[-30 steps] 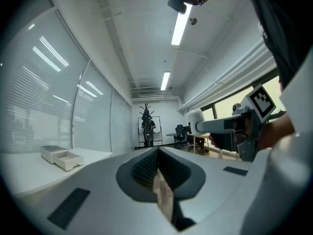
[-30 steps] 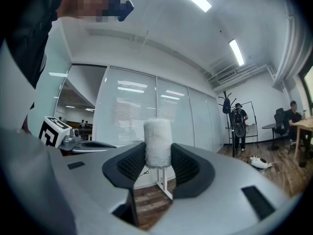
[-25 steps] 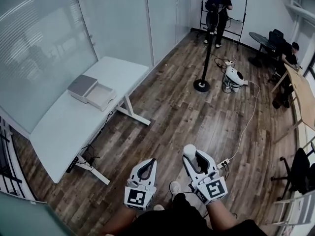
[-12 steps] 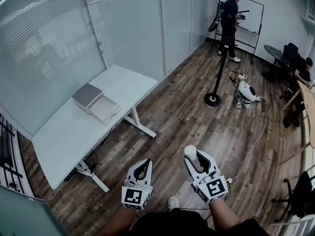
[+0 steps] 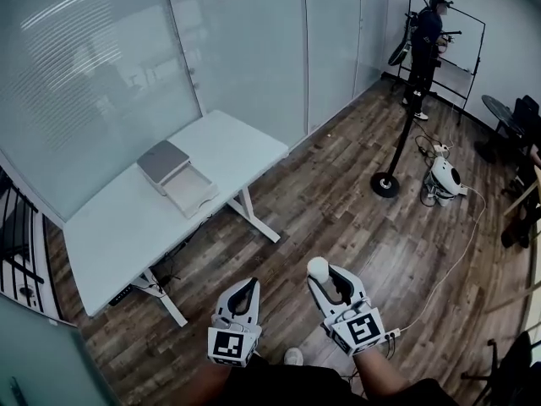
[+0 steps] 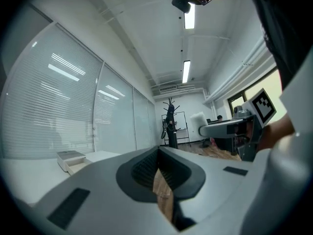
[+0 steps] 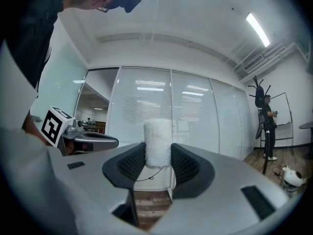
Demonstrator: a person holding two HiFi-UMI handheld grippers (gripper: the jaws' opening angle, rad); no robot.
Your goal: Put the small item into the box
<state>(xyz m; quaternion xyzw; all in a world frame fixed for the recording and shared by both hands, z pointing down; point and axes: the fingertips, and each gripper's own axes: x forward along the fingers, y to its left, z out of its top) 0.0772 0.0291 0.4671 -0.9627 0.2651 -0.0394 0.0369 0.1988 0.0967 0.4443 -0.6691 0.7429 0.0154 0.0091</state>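
Note:
The small item (image 5: 318,267) is a white fuzzy cylinder. My right gripper (image 5: 328,276) is shut on it and holds it upright over the wooden floor; in the right gripper view the item (image 7: 157,136) stands between the black pads (image 7: 131,164). The box (image 5: 190,191) is a shallow beige tray with a grey lid part (image 5: 163,161) beside it, on the white table (image 5: 127,227) ahead and to the left. It also shows small in the left gripper view as the box (image 6: 70,159). My left gripper (image 5: 246,285) is shut and empty, next to the right one.
Frosted glass walls (image 5: 101,66) run behind the table. A black pole on a round base (image 5: 385,184) stands on the floor to the right, with a white device (image 5: 445,177) and cables near it. A person (image 5: 427,32) stands at a whiteboard far back.
The view has shifted toward the table: table and box now sit further right and lower in the head view. Both grippers keep their pose, the right still holding the white item.

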